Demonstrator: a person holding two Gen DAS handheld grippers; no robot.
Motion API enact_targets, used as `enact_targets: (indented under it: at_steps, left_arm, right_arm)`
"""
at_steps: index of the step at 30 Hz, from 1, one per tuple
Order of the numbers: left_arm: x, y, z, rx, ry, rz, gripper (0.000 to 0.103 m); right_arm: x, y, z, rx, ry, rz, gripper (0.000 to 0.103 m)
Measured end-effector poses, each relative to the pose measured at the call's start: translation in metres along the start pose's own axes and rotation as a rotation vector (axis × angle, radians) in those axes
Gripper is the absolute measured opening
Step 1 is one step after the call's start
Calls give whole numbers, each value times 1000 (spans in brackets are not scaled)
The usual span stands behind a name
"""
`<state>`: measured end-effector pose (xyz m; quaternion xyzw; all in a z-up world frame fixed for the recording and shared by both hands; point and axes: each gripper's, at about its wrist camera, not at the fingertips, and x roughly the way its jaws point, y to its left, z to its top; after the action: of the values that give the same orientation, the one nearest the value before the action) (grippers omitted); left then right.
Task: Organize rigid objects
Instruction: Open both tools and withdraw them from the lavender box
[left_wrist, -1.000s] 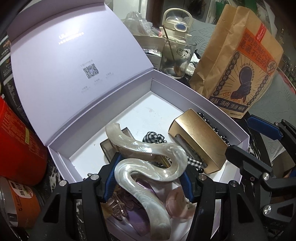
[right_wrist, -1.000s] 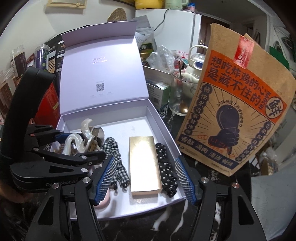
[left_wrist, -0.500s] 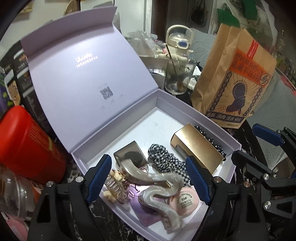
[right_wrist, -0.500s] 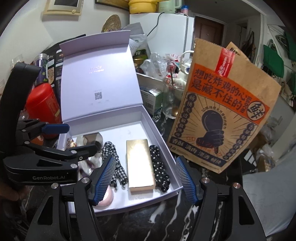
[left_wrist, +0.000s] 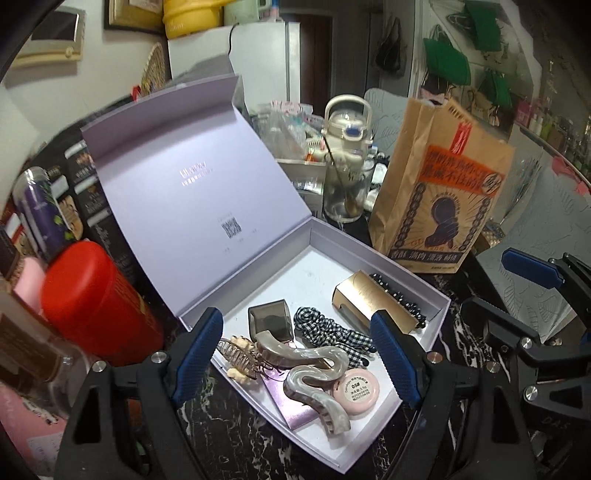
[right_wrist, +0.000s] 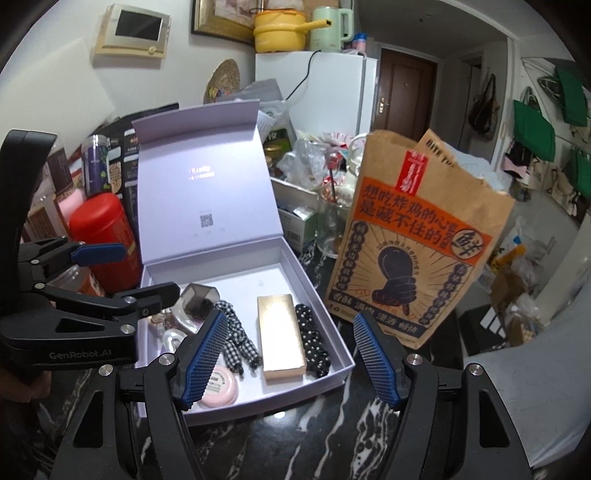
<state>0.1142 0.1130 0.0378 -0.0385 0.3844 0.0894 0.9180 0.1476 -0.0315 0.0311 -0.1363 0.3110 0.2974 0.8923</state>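
An open lilac box (left_wrist: 369, 254) (right_wrist: 314, 291) lies on the dark marble table. A pearly wavy hair claw (left_wrist: 314, 373) rests in its near corner, free of any grip, beside a pink round compact (left_wrist: 356, 391) (right_wrist: 219, 384), a gold wire claw (left_wrist: 236, 354) and a grey clear cube (left_wrist: 271, 321) (right_wrist: 199, 295). A gingham scrunchie (left_wrist: 328, 332) (right_wrist: 236, 336), a gold box (left_wrist: 365, 299) (right_wrist: 280, 332) and a dotted black scrunchie (left_wrist: 399, 295) (right_wrist: 312, 339) lie alongside. My left gripper (left_wrist: 295, 317) (right_wrist: 149, 268) hangs open above the box's near side. Above the front edge, my right gripper (right_wrist: 290, 315) (left_wrist: 485, 278) is opening its jaws, which hold nothing.
A tall brown paper bag (left_wrist: 439, 206) (right_wrist: 413, 251) stands right of the box. A red canister (left_wrist: 96, 302) (right_wrist: 103, 236) and bottles crowd the left. A glass with a spoon (left_wrist: 343, 192) stands behind. The box lid (left_wrist: 184, 206) stands upright.
My left gripper opened and let go of the pearly claw, which now lies in the box. Both grippers rose and drew back from the box.
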Motion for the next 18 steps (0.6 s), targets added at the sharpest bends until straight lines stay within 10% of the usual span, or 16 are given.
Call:
enact_targets:
  at_steps: [5, 18]
  left_arm:
    - [-24, -4, -2, 8, -45, 10, 103]
    - [-79, -14, -20, 45, -113, 17, 103]
  right_arm:
    - [-23, 2, 0, -2, -35, -5, 79]
    - [-71, 7, -9, 9, -85, -27, 89]
